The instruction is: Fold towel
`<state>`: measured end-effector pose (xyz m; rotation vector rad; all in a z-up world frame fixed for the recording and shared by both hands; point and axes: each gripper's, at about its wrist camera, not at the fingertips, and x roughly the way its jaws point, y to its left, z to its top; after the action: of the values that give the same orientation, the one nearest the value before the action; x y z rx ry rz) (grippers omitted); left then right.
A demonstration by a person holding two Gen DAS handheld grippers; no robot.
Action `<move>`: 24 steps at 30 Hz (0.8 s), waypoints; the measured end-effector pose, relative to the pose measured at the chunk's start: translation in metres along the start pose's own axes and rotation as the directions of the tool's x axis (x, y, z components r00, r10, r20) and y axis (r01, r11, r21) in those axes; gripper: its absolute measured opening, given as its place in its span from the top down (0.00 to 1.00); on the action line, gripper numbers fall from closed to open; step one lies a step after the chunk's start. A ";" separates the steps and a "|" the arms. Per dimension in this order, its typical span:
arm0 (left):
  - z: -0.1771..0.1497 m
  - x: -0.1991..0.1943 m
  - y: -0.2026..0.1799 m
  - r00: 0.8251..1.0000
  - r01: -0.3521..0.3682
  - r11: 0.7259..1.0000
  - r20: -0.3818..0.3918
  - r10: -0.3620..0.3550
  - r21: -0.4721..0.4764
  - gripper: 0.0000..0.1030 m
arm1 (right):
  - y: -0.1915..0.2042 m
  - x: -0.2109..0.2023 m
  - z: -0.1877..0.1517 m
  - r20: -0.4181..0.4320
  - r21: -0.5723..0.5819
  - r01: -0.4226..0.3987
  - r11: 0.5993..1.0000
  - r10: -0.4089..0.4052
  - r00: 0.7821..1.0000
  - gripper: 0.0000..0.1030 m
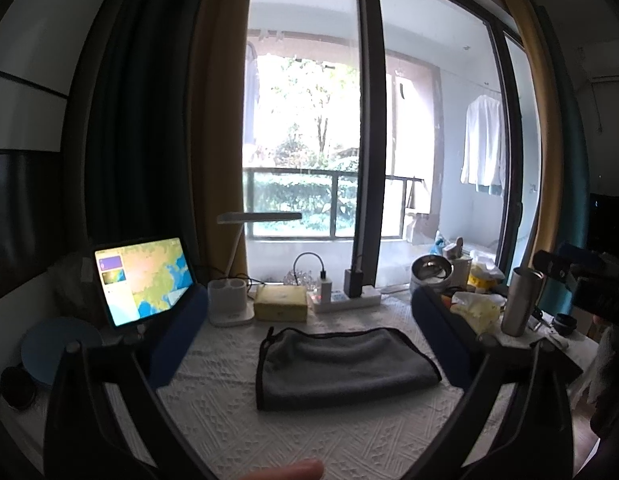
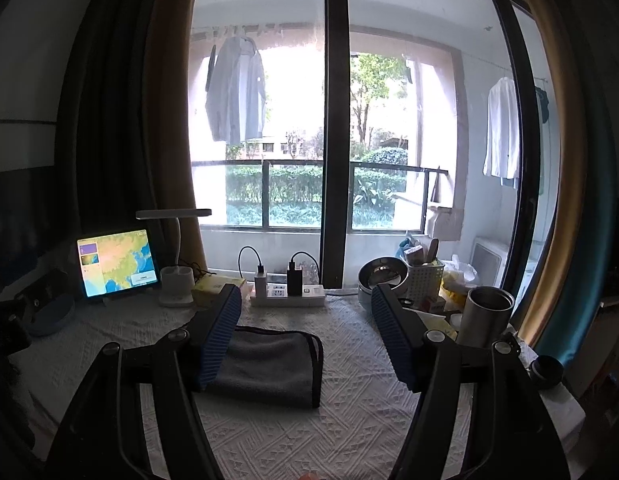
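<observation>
Currently, your left tool (image 1: 309,336) hangs above the tabletop (image 1: 237,432) with its blue pads spread wide and nothing between them. Ahead of it and centred between its fingers lies the grey towel (image 1: 345,364), flat on the white textured cloth, apparently doubled over already, its dark piped edge running round the left and near sides. Left of the left finger stands a lit tablet (image 1: 143,280); beyond the towel sit a yellow box (image 1: 280,302) and a power strip (image 1: 345,300). Your right tool (image 2: 309,334) is likewise wide open and holds nothing; the towel (image 2: 269,368) lies just ahead, partly hidden behind its left finger, while a steel tumbler (image 2: 485,316) stands beside its right finger. Judged from this, one fold is likely done and neither tool has a grip. A further fold would call for lowering both tools to one edge, closing on its corners, and carrying them across.
</observation>
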<state>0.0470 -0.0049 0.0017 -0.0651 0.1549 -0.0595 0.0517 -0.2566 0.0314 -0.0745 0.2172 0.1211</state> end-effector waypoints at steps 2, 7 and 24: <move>0.000 0.001 0.000 1.000 0.000 1.000 -0.003 0.000 -0.001 0.01 | -0.001 0.001 -0.001 -0.004 0.001 0.001 1.000 -0.001 1.000 0.31; -0.002 0.001 -0.001 1.000 0.004 1.000 -0.011 -0.004 -0.003 0.01 | -0.001 0.003 -0.003 -0.007 0.002 0.001 1.000 -0.001 1.000 0.31; -0.004 0.001 -0.002 0.999 0.020 1.000 -0.027 -0.020 -0.006 0.01 | 0.001 0.007 -0.005 -0.016 0.002 -0.002 1.000 0.002 1.000 0.31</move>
<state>0.0477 -0.0068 -0.0018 -0.0711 0.1811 -0.0796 0.0570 -0.2553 0.0246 -0.0734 0.2331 0.1221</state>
